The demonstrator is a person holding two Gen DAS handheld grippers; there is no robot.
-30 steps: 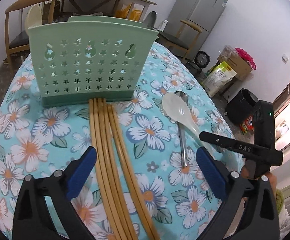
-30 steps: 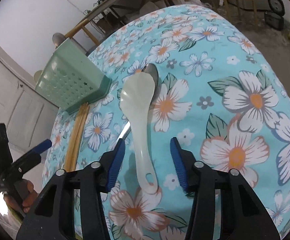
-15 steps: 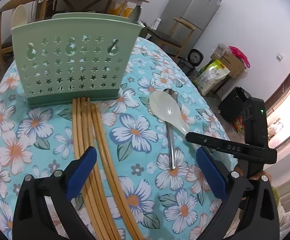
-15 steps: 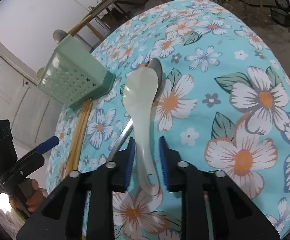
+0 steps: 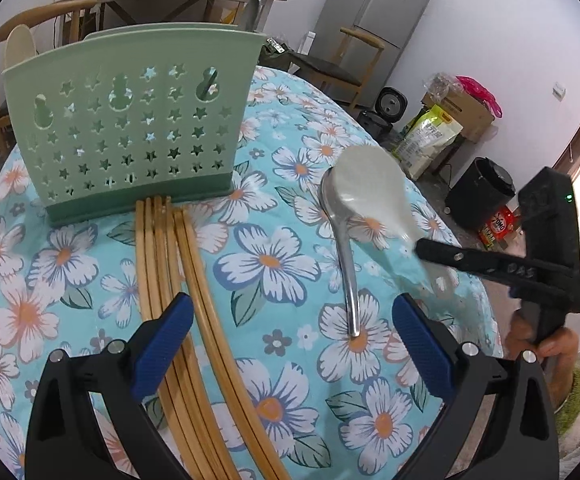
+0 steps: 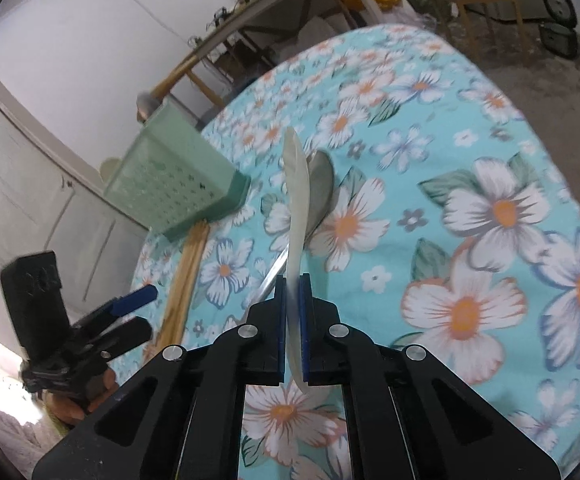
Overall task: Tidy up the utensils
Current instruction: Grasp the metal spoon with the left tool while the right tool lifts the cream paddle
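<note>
Closest to the right wrist camera, the right gripper (image 6: pixel 293 312) is clamped on the handle of the white spoon (image 6: pixel 296 208), its blue pads (image 6: pixel 277 320) pressing the handle from both sides, and the spoon is turned on edge with its bowl raised off the floral tablecloth (image 6: pixel 490 208). Beneath that bowl, the metal spoon (image 5: pixel 344 248) lies flat on the cloth, well to the right of the green utensil holder (image 5: pixel 129 120), with its bowl pointing away and its handle running back toward the near edge. The left gripper (image 5: pixel 290 344) hovers with its jaws spread wide and nothing between them; its left pad sits over the bundle of wooden chopsticks (image 5: pixel 177 280). Those chopsticks lie side by side on the cloth, their far tips touching the base of the green utensil holder on its near side. The holder stands upright with star-shaped holes in its front wall; a pale utensil and a metal one rise above its rim. Behind the holder are a wooden chair (image 5: pixel 17 28) and a cluttered table, and far to its right stands a grey refrigerator (image 5: pixel 378 20).
</note>
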